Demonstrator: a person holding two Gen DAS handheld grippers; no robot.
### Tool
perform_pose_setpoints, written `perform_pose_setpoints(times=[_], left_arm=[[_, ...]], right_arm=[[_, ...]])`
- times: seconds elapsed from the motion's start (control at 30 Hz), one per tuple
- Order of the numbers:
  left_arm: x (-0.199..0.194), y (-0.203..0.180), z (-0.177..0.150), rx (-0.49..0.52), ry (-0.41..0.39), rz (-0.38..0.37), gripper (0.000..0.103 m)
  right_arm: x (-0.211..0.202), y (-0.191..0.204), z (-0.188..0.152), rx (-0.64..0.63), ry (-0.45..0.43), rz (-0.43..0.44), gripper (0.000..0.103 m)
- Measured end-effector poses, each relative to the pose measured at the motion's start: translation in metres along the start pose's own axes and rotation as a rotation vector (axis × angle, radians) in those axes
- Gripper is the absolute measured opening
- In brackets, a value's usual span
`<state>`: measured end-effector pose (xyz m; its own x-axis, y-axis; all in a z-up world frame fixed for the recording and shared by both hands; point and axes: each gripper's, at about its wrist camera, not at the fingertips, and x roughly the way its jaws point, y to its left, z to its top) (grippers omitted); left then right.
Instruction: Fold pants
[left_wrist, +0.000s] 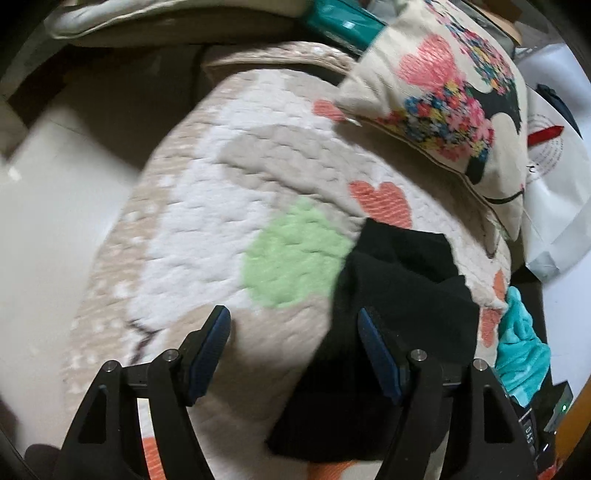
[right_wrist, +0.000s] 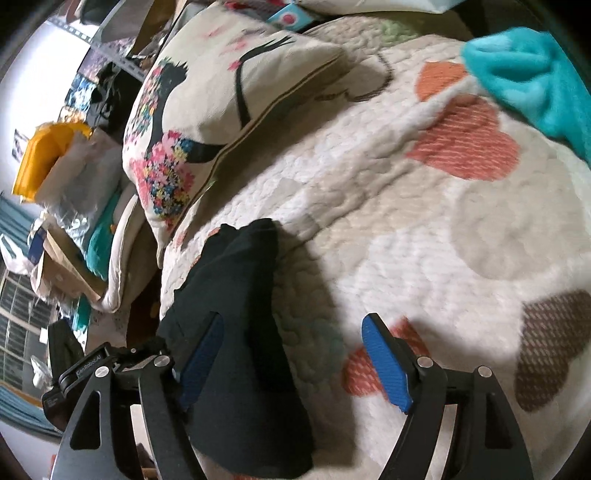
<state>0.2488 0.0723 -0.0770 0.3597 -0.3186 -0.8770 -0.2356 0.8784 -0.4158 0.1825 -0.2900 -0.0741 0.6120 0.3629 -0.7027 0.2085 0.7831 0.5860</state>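
Note:
The black pants (left_wrist: 399, 295) lie bunched in a folded heap on the quilted bedspread (left_wrist: 207, 206), near its right edge. My left gripper (left_wrist: 295, 317) is open and empty above the quilt, its right finger over the pants' left edge. In the right wrist view the pants (right_wrist: 240, 314) lie at the lower left of the quilt (right_wrist: 406, 221). My right gripper (right_wrist: 291, 325) is open and empty, its left finger over the pants and its right finger over bare quilt.
A printed cushion (left_wrist: 454, 96) leans at the quilt's far right, also in the right wrist view (right_wrist: 207, 110). A turquoise cloth (left_wrist: 521, 347) hangs at the bed edge, and shows too (right_wrist: 532, 81). Clutter, a yellow bin (right_wrist: 48, 155) and boxes sit beside the bed.

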Motion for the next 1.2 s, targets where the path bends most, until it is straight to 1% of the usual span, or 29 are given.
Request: perform_pose_setpoints(times=[0.17,0.3,0.53,0.6,0.77,0.8,0.83,0.93,0.97,1.0,1.03,1.1,1.2], left_arm=[[-0.031,0.028,-0.019,-0.013,-0.023,0.026,0.071],[-0.053,0.042,-0.049,0.015,-0.052,0.049,0.071],[-0.072,0.045,-0.107,0.062,-0.081,0.038,0.071],[-0.081,0.043,-0.127,0.085,-0.122,0.054,0.071],[-0.111,0.033,-0.169,0.177,-0.280,0.142,0.071],[-0.120,0.028,-0.180,0.207,-0.334,0.169,0.071],[-0.125,0.025,-0.186,0.226,-0.364,0.186,0.071],[-0.148,0.013,-0.212,0.302,-0.519,0.293,0.071],[-0.158,0.007,-0.224,0.328,-0.594,0.326,0.072],[-0.166,0.003,-0.231,0.341,-0.636,0.331,0.079],[-0.176,-0.002,-0.239,0.356,-0.684,0.330,0.090],[-0.193,-0.011,-0.251,0.376,-0.761,0.330,0.100],[-0.213,-0.024,-0.268,0.416,-0.870,0.323,0.102]], right_arm=[[-0.022,0.000,-0.026,-0.013,0.001,-0.003,0.082],[-0.036,0.011,-0.059,-0.074,0.014,-0.011,0.082],[-0.054,0.028,-0.120,-0.186,0.034,-0.022,0.082],[-0.061,0.031,-0.135,-0.218,0.031,-0.033,0.082],[-0.079,0.035,-0.159,-0.292,-0.009,-0.086,0.082],[-0.082,0.035,-0.162,-0.300,-0.018,-0.092,0.082],[-0.087,0.034,-0.165,-0.307,-0.030,-0.097,0.082],[-0.097,0.036,-0.171,-0.324,-0.069,-0.111,0.082],[-0.101,0.037,-0.172,-0.330,-0.084,-0.116,0.082],[-0.104,0.038,-0.174,-0.335,-0.097,-0.121,0.082],[-0.108,0.040,-0.176,-0.343,-0.115,-0.128,0.082],[-0.116,0.044,-0.181,-0.359,-0.148,-0.139,0.082],[-0.128,0.048,-0.186,-0.374,-0.197,-0.150,0.082]])
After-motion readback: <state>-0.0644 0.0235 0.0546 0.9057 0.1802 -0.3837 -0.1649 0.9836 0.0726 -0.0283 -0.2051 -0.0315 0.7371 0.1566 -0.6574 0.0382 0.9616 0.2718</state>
